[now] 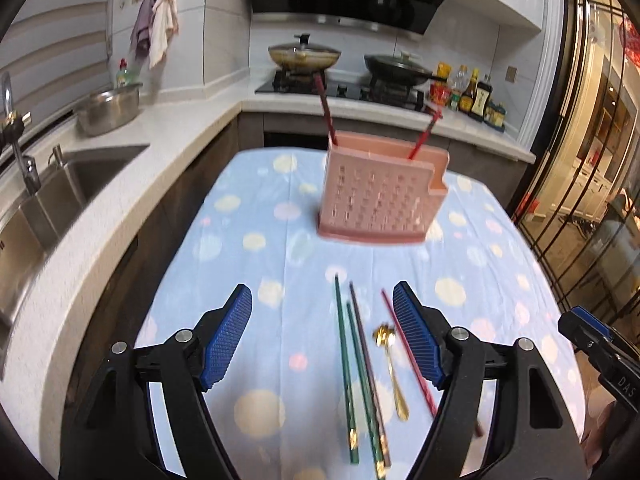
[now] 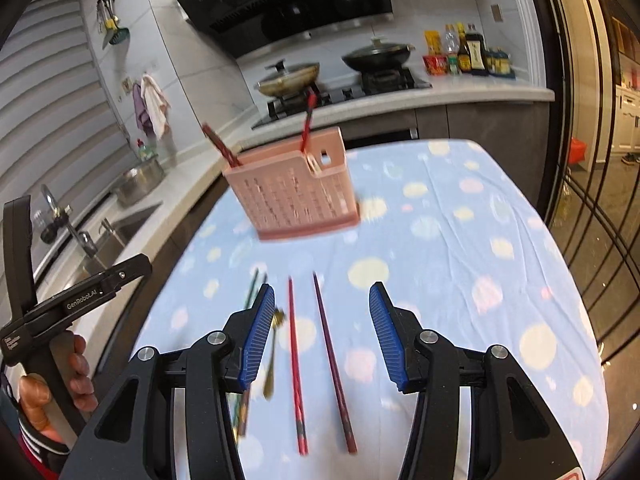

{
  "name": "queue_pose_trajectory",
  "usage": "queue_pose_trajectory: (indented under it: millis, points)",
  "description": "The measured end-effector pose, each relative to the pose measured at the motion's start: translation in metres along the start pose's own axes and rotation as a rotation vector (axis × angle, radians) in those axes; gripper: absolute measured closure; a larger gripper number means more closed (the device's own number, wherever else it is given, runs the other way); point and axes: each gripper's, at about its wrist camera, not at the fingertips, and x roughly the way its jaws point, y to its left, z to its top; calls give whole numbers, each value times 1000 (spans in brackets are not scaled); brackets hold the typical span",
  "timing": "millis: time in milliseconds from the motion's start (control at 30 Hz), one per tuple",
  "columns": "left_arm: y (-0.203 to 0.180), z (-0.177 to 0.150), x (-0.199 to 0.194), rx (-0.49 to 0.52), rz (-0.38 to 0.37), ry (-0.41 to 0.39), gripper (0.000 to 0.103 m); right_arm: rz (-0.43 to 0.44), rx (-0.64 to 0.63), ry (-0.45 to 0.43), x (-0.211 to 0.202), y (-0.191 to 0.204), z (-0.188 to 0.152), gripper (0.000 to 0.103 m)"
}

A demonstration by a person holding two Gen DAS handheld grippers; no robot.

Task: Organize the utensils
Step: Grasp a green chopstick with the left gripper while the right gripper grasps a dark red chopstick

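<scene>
The left claw [image 2: 80, 296] reads "GenRoboAI"; the right claw [image 1: 600, 356] "DAS".

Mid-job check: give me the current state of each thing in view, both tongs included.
Left tongs: open, empty, above the loose utensils.
Right tongs: open, empty.
Pink holder: upright on the table, two red chopsticks standing in it.
Green chopsticks: lying flat, loose.
Dark purple chopstick: flat on the tablecloth.
Red chopstick: flat, beside the purple one.
Gold spoon: flat, loose.
Woks: lidded, on the stove.
</scene>
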Motion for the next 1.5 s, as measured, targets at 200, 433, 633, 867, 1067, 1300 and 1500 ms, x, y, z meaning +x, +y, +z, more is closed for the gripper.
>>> queue_pose_trajectory:
  millis: [200,433,633,867,1067,1300,1500]
  points:
    - [-2,-54,7,29,7,89,34,-80,-93,105,12,4,-54,55]
    - [-2,-107,22,32,3,193,34,-88,-138,199,36,7,-95,56]
    - [-3,-123,34,34,2,232,34,-98,-134,232,52,3,-104,59]
    - [-8,-130,47,58,5,253,34,-103,-115,260,63,-4,-108,69]
    - [-10,-133,55,73,16,260,37,-104,-117,266,67,-4,-108,73]
    - [-12,-132,58,88,36,244,42,-108,-130,262,69,-3,-108,75]
    - [-13,-132,56,99,19,231,68,-118,-142,258,69,-4,-109,80]
